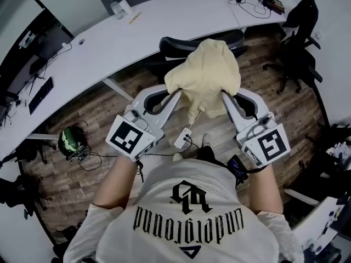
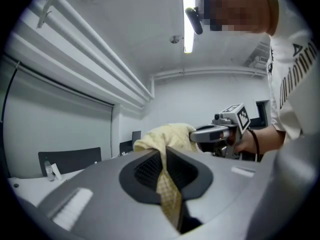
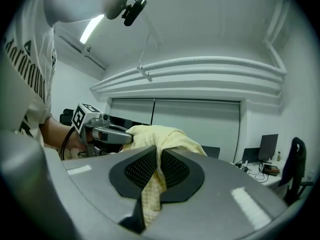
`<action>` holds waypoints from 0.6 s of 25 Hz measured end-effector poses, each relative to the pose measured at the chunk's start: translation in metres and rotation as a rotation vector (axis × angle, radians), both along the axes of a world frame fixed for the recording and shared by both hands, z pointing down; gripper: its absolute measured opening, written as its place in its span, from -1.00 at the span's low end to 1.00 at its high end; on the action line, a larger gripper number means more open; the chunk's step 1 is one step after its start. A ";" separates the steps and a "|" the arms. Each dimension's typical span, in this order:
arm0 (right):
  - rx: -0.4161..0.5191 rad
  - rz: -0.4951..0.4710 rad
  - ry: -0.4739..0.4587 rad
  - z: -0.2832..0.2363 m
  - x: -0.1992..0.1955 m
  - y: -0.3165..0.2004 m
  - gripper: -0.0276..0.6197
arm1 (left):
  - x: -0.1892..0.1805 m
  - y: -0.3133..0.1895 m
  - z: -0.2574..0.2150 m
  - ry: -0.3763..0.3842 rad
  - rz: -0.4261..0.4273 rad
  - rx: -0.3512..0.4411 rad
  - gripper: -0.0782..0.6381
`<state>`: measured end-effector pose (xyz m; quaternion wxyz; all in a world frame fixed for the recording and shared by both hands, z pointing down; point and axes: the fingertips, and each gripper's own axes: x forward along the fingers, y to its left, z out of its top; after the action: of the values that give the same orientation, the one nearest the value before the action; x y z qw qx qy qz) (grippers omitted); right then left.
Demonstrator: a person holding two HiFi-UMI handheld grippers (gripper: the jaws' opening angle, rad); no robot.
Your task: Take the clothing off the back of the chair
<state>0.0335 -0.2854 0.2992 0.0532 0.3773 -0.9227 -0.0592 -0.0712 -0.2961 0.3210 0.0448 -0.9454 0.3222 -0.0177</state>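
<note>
A pale yellow garment [image 1: 204,74] hangs bunched in the air between my two grippers, just in front of the black office chair [image 1: 181,47] at the white desk. My left gripper [image 1: 176,93] is shut on its left edge; yellow cloth [image 2: 167,189] runs down between the black pads. My right gripper [image 1: 224,95] is shut on the right edge, with cloth [image 3: 150,189] pinched between its pads too. Each gripper view shows the other gripper [image 2: 212,133] [image 3: 107,134] across the bundle. The chair's back looks bare.
A long curved white desk [image 1: 131,34] runs behind the chair. A second black chair [image 1: 299,43] stands at the right by cables and devices [image 1: 258,1]. A green bag [image 1: 70,138] and a white power strip [image 1: 182,138] lie on the wood floor.
</note>
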 end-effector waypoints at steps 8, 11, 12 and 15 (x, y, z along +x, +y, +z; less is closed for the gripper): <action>0.026 0.045 0.014 -0.011 -0.004 0.050 -0.83 | -0.002 0.043 -0.012 0.013 0.068 0.027 -0.60; 0.036 0.029 0.012 -0.015 0.001 0.067 -0.83 | 0.003 0.057 -0.017 0.032 0.076 0.021 -0.60; 0.039 0.028 0.014 -0.015 0.005 0.071 -0.83 | 0.006 0.062 -0.018 0.034 0.078 0.020 -0.60; 0.046 0.021 0.021 -0.016 0.016 0.083 -0.83 | 0.017 0.076 -0.017 0.034 0.076 0.021 -0.60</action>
<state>0.0499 -0.2020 0.2834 0.0549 0.3875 -0.9164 -0.0839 -0.0545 -0.2198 0.3044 0.0500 -0.9566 0.2871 0.0037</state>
